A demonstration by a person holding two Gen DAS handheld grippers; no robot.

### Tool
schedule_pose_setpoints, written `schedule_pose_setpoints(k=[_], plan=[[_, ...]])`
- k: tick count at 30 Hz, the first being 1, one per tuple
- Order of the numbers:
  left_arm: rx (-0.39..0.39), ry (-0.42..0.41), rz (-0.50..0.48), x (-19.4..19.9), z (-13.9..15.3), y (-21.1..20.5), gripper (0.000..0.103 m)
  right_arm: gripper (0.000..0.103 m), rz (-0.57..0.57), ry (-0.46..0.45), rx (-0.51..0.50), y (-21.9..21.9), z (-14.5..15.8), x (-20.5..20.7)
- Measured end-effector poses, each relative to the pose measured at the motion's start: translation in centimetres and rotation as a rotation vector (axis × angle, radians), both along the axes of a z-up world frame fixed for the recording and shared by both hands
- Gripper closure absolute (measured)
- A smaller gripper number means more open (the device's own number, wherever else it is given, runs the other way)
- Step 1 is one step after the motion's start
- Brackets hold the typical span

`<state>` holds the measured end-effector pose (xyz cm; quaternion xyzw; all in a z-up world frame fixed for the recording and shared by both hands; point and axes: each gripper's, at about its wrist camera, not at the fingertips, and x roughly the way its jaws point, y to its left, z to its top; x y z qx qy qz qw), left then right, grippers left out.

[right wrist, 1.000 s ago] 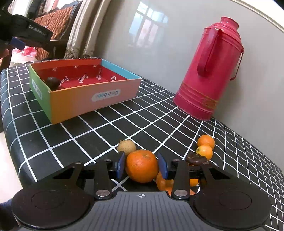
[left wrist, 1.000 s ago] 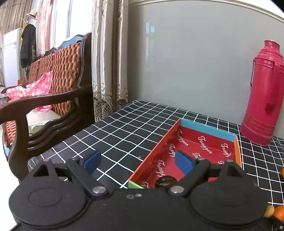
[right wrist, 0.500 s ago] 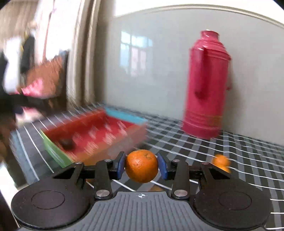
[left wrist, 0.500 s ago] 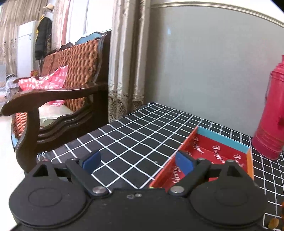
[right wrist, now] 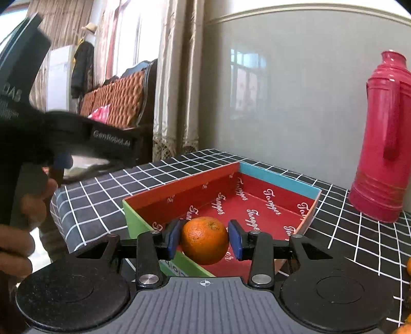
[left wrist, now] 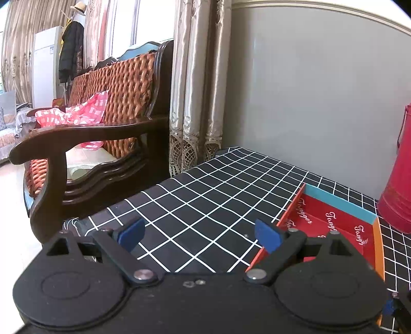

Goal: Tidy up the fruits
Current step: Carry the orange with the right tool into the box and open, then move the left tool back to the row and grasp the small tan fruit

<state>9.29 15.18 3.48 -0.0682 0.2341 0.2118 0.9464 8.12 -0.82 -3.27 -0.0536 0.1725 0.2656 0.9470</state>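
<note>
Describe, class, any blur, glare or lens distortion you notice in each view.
Right wrist view: left gripper blurred at the frame's left, window glare on the grey wall, orange sharp. Left wrist view: sharp overall, wall trim bowed by the fisheye.

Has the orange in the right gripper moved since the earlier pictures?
Yes. The orange, clamped in the right gripper, was down on the table; now it hangs over the near edge of the box.

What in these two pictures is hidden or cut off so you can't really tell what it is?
- Box floor nearest the camera: right wrist view, covered by the orange and the right gripper.
- Thermos top: left wrist view, cut by the right edge.
- Orange-coloured bits: right wrist view, cut by the right edge, unidentifiable.
</note>
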Motion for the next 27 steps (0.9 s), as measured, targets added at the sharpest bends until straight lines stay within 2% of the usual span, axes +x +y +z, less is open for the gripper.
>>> schedule_pose_setpoints(k=[1,2,4,7,10,14,18,20,23,26,27], plan=[[0.001,0.000,-0.004,0.0,0.0,-0.2,0.017,0.057,0.000,-0.001,0.001,-0.1,-0.1,0.0],[0.003,0.000,-0.007,0.0,0.0,-0.3,0.017,0.041,-0.004,-0.005,0.011,-0.3,0.0,0.0],[0.009,-0.001,-0.014,0.0,0.0,-0.6,0.017,0.018,-0.031,-0.031,0.046,-1.0,0.3,-0.3],[0.026,-0.008,-0.029,-0.2,0.1,-1.3,0.016,0.013,-0.090,-0.096,0.077,-2.7,1.3,-1.2],[0.053,-0.022,-0.079,-0.4,0.1,-2.8,0.016,0.000,-0.227,-0.161,0.077,-5.0,2.2,-2.1],[0.105,-0.063,-0.221,-1.1,0.2,-6.4,0.014,0.000,-0.438,-0.227,0.089,-9.5,3.3,-3.7],[0.157,-0.098,-0.386,-2.4,-0.1,-10.9,0.012,0.000,-0.698,-0.279,0.037,-13.2,3.7,-5.1],[0.183,-0.112,-0.454,-2.9,-0.5,-13.4,0.010,0.000,-0.841,-0.293,0.003,-14.4,3.5,-5.7],[0.216,-0.109,-0.558,-3.6,-1.5,-16.8,0.010,0.000,-1.081,-0.327,-0.102,-15.7,2.9,-6.5],[0.245,-0.075,-0.667,-3.7,-2.8,-19.7,0.012,0.000,-1.183,-0.342,-0.168,-16.7,2.6,-7.0],[0.252,-0.058,-0.708,-3.8,-3.3,-20.7,0.017,0.000,-1.191,-0.340,-0.177,-17.1,2.5,-7.2]])
